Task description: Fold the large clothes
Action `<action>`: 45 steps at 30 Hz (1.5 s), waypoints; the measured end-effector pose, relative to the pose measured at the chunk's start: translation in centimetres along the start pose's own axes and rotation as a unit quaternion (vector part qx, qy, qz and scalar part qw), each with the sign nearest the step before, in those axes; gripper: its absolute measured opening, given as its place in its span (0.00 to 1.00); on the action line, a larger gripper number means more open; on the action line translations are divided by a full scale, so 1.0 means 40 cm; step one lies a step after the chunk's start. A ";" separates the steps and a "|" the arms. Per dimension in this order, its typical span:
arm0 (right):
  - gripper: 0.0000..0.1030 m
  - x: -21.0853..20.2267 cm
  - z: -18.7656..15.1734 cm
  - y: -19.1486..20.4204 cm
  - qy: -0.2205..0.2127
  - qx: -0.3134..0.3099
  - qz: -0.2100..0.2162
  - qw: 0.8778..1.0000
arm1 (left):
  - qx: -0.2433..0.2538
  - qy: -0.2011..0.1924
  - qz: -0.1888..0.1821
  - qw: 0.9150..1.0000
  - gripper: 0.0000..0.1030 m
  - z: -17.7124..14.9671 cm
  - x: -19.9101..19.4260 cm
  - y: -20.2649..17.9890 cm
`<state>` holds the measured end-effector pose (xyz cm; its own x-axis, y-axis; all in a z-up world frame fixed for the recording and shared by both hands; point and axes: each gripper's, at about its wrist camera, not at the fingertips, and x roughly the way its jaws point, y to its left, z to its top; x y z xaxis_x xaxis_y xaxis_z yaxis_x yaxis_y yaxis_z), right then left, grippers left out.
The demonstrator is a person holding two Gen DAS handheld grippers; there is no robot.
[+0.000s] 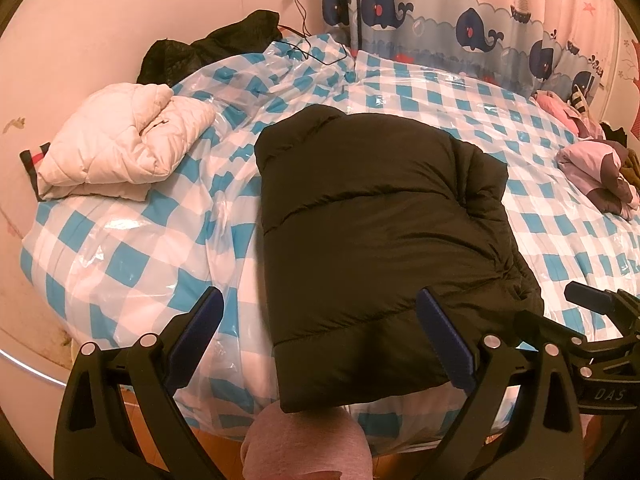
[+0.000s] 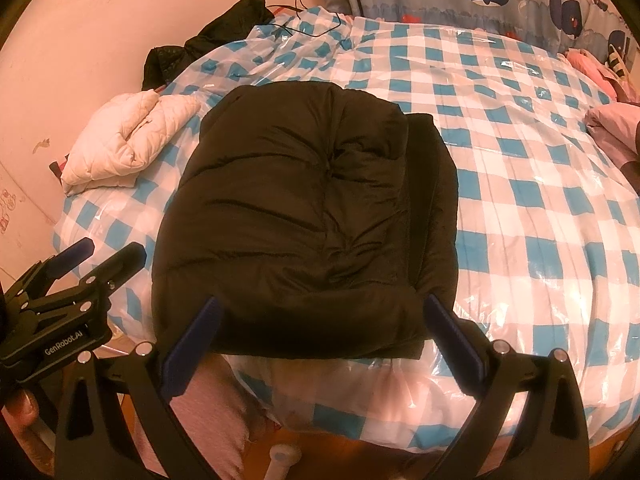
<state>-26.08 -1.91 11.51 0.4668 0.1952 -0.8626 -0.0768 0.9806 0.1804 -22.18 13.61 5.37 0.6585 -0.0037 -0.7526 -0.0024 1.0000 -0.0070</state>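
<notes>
Here the black jacket (image 2: 304, 216), folded into a block, is seen lying on the checked bed (image 2: 520, 184), its long axis running away from both grippers (each spread wide, nothing held); the right gripper (image 2: 320, 344) is judged nearer than the left gripper (image 1: 320, 336).

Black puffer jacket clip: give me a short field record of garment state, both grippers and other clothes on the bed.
jacket: black puffer jacket folded, lying at the bed's near edge
surface: checked bed cover
left gripper: open, holding nothing
right gripper: open, holding nothing
other clothes: white quilted jacket folded, far left; dark garment by the wall
</notes>
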 end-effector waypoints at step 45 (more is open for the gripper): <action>0.95 0.014 -0.016 -0.005 0.005 0.010 0.006 1.000 | 0.003 0.001 0.003 1.000 0.90 0.020 -0.006 -0.011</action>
<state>-26.36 -1.97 10.68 0.4562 0.2079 -0.8653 -0.0655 0.9775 0.2004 -21.73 13.18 6.08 0.6567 0.0021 -0.7542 -0.0021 1.0000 0.0010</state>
